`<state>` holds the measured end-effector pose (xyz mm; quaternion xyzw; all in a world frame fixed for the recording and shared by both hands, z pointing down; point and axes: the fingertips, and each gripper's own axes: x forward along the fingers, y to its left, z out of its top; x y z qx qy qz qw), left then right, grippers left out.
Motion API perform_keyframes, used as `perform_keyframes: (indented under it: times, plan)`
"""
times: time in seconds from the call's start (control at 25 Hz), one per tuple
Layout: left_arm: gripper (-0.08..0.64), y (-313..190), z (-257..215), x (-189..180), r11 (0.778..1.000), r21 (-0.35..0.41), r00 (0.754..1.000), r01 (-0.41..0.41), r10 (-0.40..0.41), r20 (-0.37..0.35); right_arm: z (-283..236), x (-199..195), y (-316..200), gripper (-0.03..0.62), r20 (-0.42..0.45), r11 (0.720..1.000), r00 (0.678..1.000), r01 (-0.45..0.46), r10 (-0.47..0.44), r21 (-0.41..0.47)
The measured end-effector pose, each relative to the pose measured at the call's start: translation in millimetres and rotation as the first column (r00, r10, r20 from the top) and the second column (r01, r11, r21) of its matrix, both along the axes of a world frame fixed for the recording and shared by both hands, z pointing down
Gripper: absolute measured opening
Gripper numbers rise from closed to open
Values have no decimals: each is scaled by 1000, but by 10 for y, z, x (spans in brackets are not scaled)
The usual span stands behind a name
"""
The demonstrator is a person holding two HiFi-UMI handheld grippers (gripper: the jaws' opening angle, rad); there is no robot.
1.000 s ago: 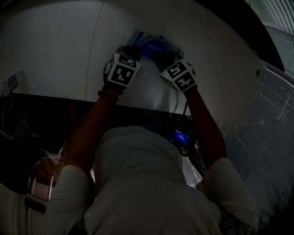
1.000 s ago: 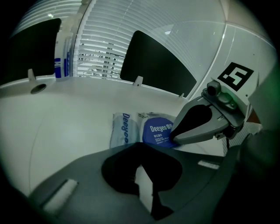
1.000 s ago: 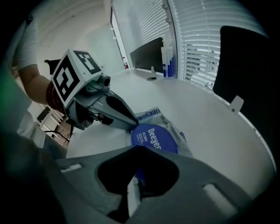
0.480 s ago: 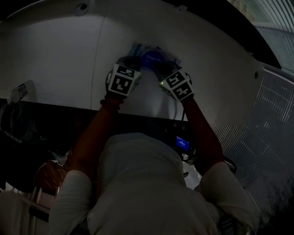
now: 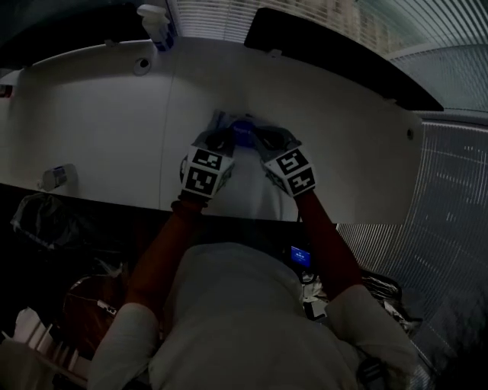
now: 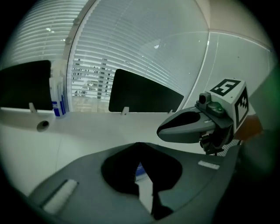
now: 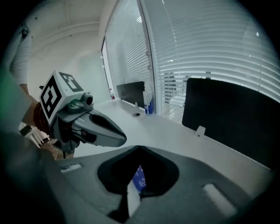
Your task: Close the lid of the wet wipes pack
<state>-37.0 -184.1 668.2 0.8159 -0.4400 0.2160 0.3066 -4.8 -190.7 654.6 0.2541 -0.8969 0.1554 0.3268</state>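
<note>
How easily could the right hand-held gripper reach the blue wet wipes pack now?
Probably yes: the right hand-held gripper is close beside the blue wet wipes pack, and nothing shows between them.

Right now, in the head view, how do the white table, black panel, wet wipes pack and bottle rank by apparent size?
1. white table
2. black panel
3. wet wipes pack, partly hidden, so its rank is unsure
4. bottle, smallest-looking, but it stands farther from the camera
</note>
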Motion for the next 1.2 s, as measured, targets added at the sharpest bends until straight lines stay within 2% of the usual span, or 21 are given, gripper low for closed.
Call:
perform_keyframes:
  times: [0.32,0.48,0.6,0.76,0.96,1.2]
  plan:
    - [2,306,-812,210,992,126,999,-9,13,-32,-837,155,210,2,140,986,982,-136,123,91]
    - [3,409,-1124,350,980,198,999,-26,32,-30,-1361,258,291,3,218,963,960,-214,175,166]
    - [3,480,-1413,432,964,265,998,-25,39,-48,-1718,342,350,2,285,940,934,-278,215,199]
    - [3,623,-1763,520,942,334,996,-8,38,-81,-2075,429,587,2,402,925,880,-341,252,166]
    - [3,727,-2144,541,917,398,992,-1,52,-116,-2399,457,792,2,454,896,850,-393,268,206]
    - [3,808,-2376,522,884,466,993,-40,89,-82,-2709,415,934,2,506,880,834,-393,220,266]
